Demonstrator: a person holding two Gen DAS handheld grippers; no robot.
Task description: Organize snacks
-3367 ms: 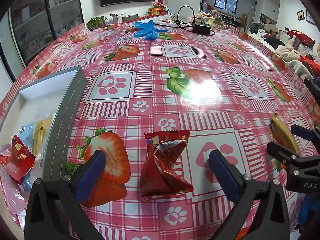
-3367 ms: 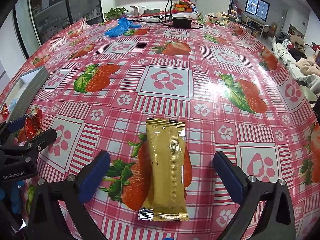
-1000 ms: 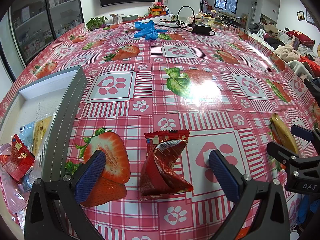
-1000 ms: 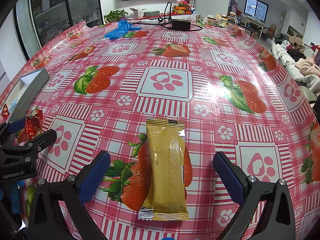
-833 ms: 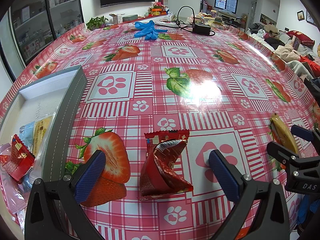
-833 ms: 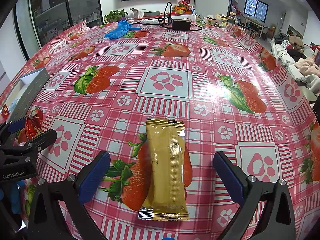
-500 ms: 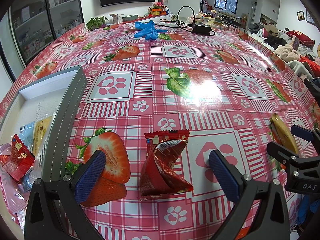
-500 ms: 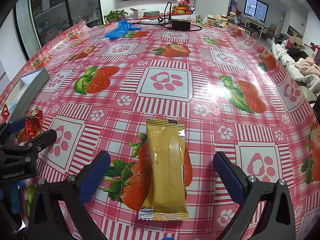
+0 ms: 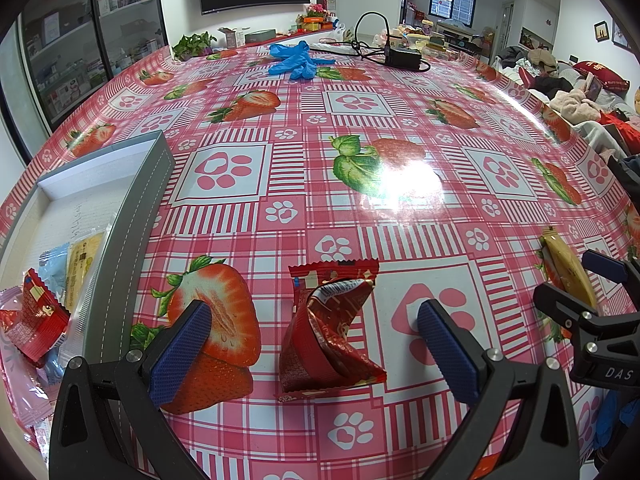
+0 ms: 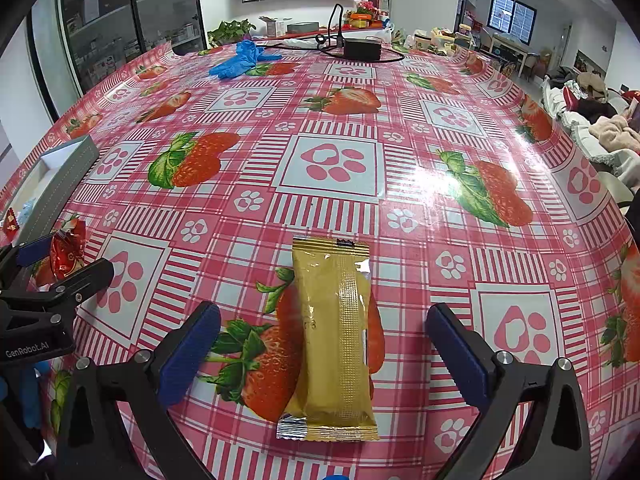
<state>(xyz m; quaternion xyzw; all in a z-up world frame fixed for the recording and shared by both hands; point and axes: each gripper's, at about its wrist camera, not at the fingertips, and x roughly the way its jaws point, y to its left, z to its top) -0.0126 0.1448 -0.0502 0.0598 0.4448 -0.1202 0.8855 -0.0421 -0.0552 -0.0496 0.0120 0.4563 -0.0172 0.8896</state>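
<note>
A crumpled red snack packet [image 9: 328, 332] lies on the strawberry tablecloth between the open jaws of my left gripper [image 9: 316, 344]; nothing is held. A gold snack bar [image 10: 336, 336] lies lengthwise between the open jaws of my right gripper [image 10: 320, 344], also not held. The grey storage box [image 9: 120, 232] stands at the left and holds several packets [image 9: 36, 316]. The gold bar [image 9: 568, 276] and the right gripper show at the right edge of the left wrist view. The red packet [image 10: 66, 252] and the box [image 10: 60, 184] show at the left of the right wrist view.
Blue gloves [image 9: 296, 62] and a black power adapter with cable [image 9: 404, 56] lie at the far end of the table. A plant [image 10: 230, 30] and boxes stand beyond. Clothes are piled on furniture at the right [image 9: 576, 104].
</note>
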